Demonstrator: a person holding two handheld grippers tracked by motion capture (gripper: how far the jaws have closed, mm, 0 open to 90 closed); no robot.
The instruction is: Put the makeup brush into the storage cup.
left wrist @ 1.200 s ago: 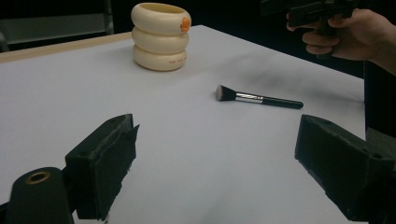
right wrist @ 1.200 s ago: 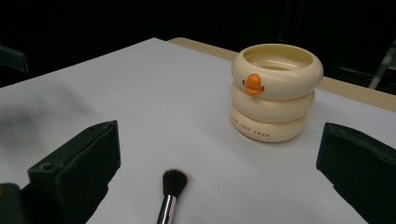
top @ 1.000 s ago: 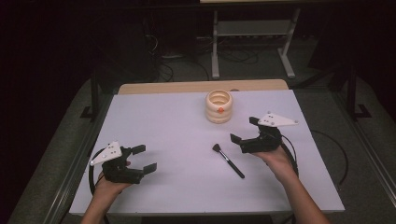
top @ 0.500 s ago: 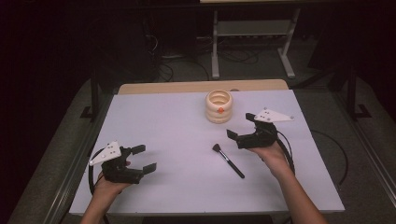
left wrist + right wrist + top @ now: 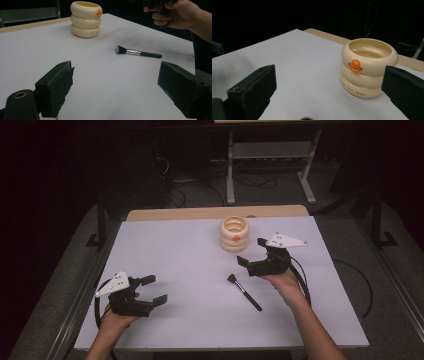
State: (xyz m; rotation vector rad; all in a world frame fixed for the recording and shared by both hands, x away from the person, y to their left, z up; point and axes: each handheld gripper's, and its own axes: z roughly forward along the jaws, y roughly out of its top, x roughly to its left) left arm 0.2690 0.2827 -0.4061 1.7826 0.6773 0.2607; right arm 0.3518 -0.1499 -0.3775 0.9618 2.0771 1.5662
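The white tabletop [image 5: 200, 250] has wide bare room on its left half, from the left edge across to the middle, and a strip of bare wood shows along its far edge. The left tool [image 5: 153, 289] sits near the near-left corner, held low over the surface in the person's left hand [image 5: 117, 317], its jaws spread wide with nothing between them; in the left gripper view only bare white surface lies between the two black jaws.

Right of centre, the makeup brush [image 5: 244, 291] lies flat on the tabletop, bristle head toward the far left and black handle running to the near right, with open surface all round it. Farther back stands the cream ringed holder [image 5: 234, 233] with an orange mark on its side, upright and near the far edge.

The right tool [image 5: 253, 253] hangs just right of the holder and just beyond the brush head, gripped by the right hand [image 5: 281, 281]. Its jaws stand wide apart, holding nothing; in the right gripper view the holder [image 5: 369, 67] shows between them, not touched. Clear tabletop runs on to the right edge.
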